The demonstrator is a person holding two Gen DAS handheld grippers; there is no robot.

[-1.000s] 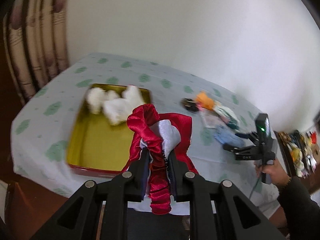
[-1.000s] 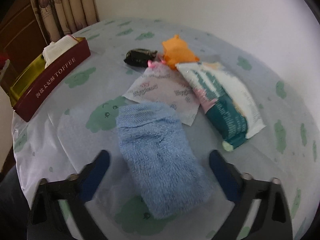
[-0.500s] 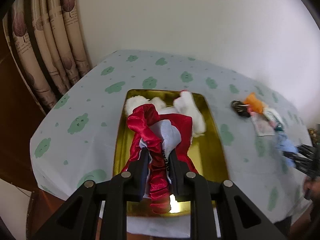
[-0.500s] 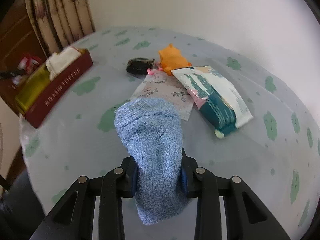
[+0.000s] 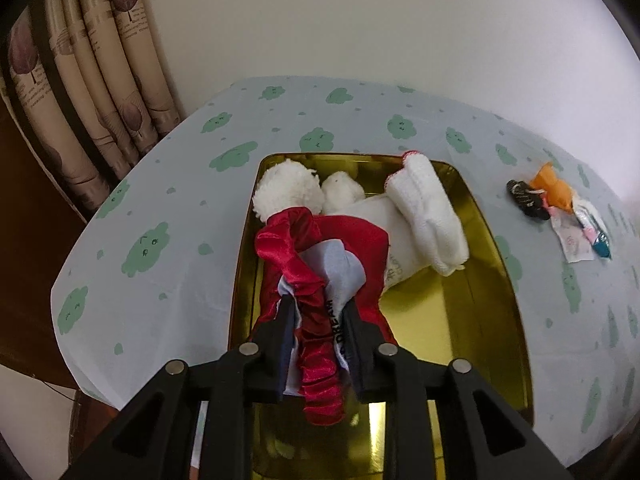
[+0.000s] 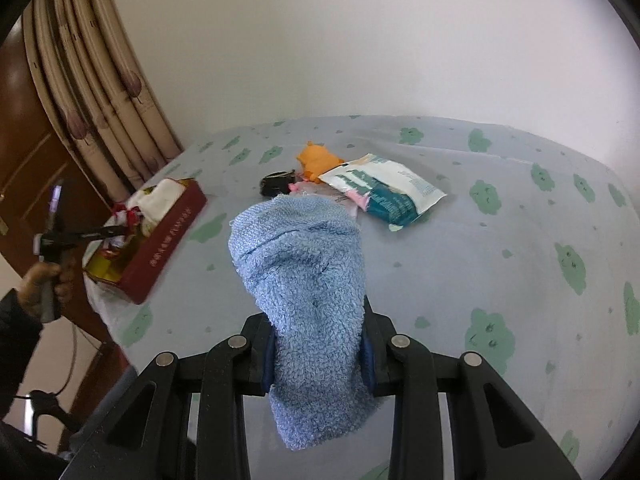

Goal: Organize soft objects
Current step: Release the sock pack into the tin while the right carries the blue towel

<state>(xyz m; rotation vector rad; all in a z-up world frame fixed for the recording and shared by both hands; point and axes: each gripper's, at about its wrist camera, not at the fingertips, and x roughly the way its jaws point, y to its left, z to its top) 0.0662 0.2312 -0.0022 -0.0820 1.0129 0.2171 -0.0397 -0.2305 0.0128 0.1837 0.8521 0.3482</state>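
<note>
My left gripper (image 5: 319,304) hangs over the gold-lined tin tray (image 5: 460,312) with a red satin and white cloth piece (image 5: 344,236) between its pads. Its jaws are opening, but the pads still press the cloth. In the tray lie a white plush toy (image 5: 288,192) and a folded white towel (image 5: 428,216). My right gripper (image 6: 318,344) is shut on a blue fluffy towel (image 6: 304,264), held up off the table. The right wrist view shows the tin (image 6: 168,236) at the left, with the left gripper (image 6: 104,232) above it.
On the cloud-print tablecloth (image 6: 500,264) lie an orange plush (image 6: 318,158), a black hair clip (image 6: 276,184), a teal and white packet (image 6: 384,188) and a pink sachet (image 5: 574,240). Curtains (image 5: 80,80) hang at the far left. A person's hand (image 6: 44,284) grips the left tool.
The left gripper carried the red cloth over the tray and sank toward it. The right gripper closed on the blue towel and lifted it off the table.
</note>
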